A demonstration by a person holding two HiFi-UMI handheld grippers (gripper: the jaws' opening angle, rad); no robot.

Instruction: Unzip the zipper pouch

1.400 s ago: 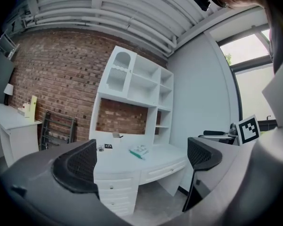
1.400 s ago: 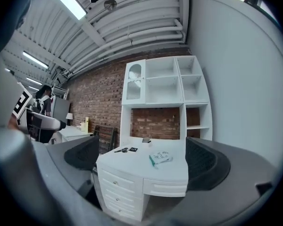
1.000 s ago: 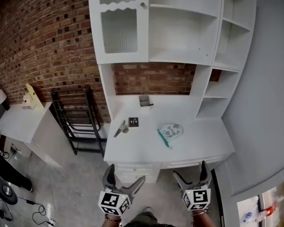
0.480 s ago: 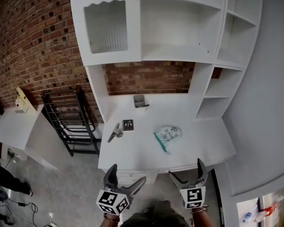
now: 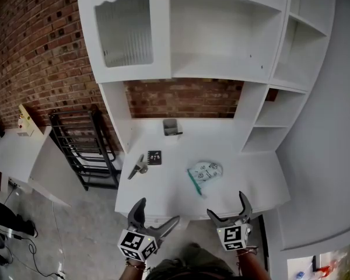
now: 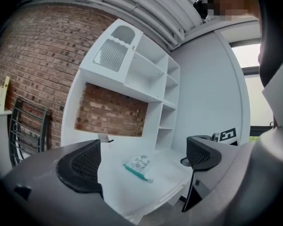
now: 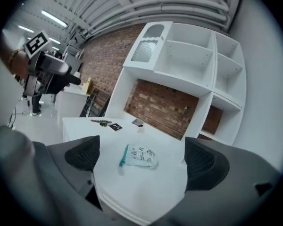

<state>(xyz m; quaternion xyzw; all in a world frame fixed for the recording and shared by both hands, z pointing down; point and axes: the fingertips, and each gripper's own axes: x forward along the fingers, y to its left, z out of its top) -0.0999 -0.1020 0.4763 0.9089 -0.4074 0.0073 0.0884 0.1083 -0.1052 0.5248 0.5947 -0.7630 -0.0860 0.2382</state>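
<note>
The zipper pouch (image 5: 205, 172), its print too small to be read, is laid on the white desk (image 5: 251, 177). The left gripper (image 5: 157, 212) and right gripper (image 5: 226, 205) are held short of its front edge, jaws spread, empty.

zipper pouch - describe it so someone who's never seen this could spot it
On the white desk under the white shelving, the zipper pouch lies toward the front, near the middle. It is the only soft item there: white with small dark prints and a teal zipper along one edge.
</note>
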